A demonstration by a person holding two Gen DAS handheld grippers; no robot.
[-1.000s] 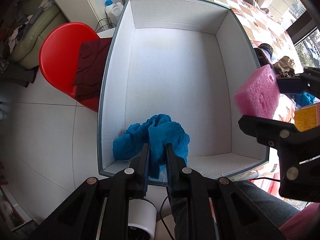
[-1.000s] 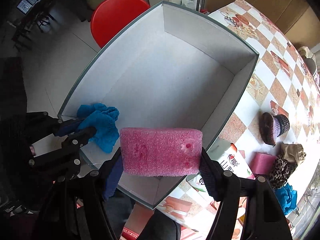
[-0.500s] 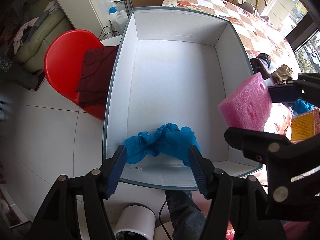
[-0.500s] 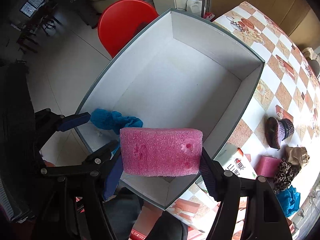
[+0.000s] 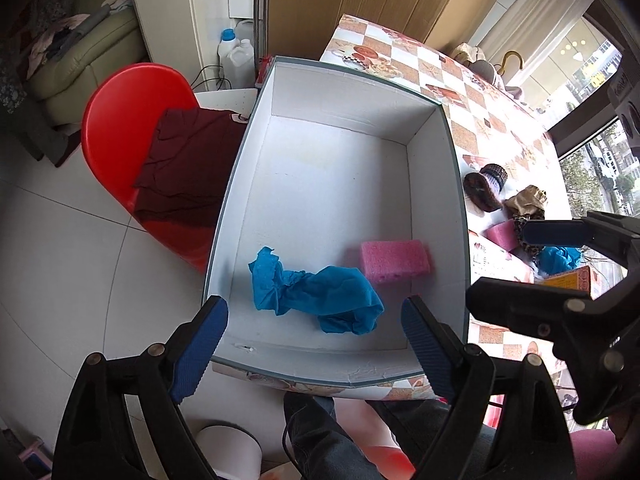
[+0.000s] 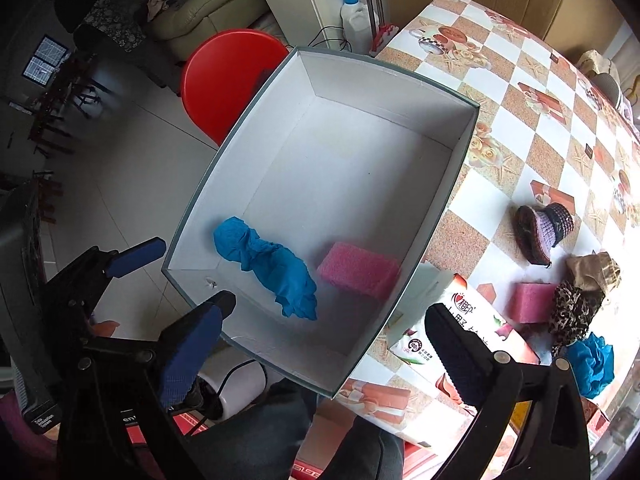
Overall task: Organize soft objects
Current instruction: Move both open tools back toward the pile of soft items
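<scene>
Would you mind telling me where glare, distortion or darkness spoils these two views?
Left wrist view: the box rim bows from fisheye distortion, and the window is washed out. Right wrist view: the table glares at the right edge, and the room at upper left is dark.

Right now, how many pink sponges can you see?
2. One pink sponge lies inside the white box, beside the blue cloth. The other pink sponge sits on the checkered table, partly hidden by the leopard-print cloth.
</scene>
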